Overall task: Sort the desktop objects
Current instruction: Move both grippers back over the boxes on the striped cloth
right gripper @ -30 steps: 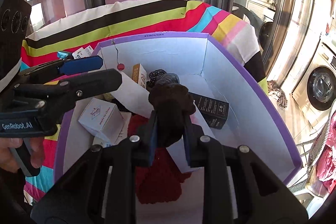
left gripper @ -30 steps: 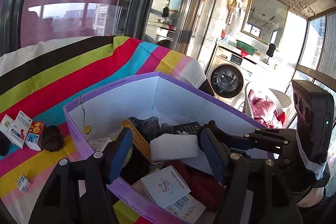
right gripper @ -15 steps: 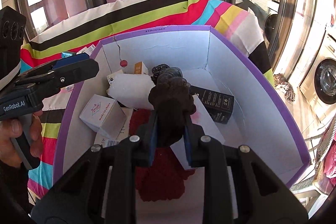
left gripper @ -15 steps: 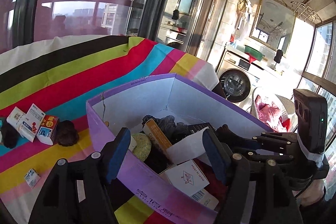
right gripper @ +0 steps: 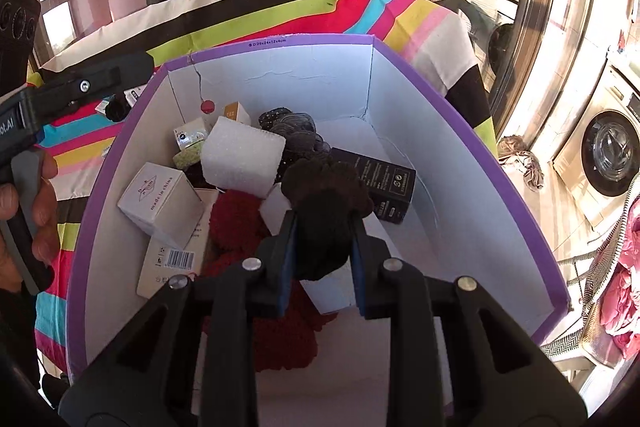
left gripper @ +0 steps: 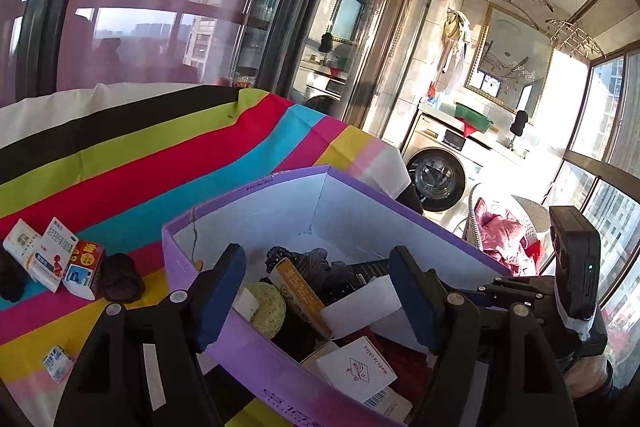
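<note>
Seen only from the left wrist view, at far left on the striped worktop [left gripper: 120, 163]: a row of small medicine boxes [left gripper: 52, 261], a dark fuzzy clump [left gripper: 120, 279] just beside their right end, and a tiny blue-and-white packet [left gripper: 58, 363] lying apart, nearer the camera. Further right, left gripper [left gripper: 318, 293] with fingers spread wide, gripping nothing, hovering over the near wall of the purple box [left gripper: 256, 359]. Inside, from this side: an orange-edged carton [left gripper: 300, 293] leaning tilted, a green sponge [left gripper: 269, 311] just beside it.

Seen properly only from the right wrist view, left to right within the purple box [right gripper: 460, 163]: a white "made in china" carton [right gripper: 160, 199], a white foam block [right gripper: 242, 157], red knitted fabric [right gripper: 236, 223] on the floor, a black carton [right gripper: 384, 183] lying flat toward the right wall. Right gripper [right gripper: 323, 259] clamped on a dark brown fuzzy ball [right gripper: 326, 203], held above the box interior. At far right, outside the worktop, a washing machine [right gripper: 608, 155].
</note>
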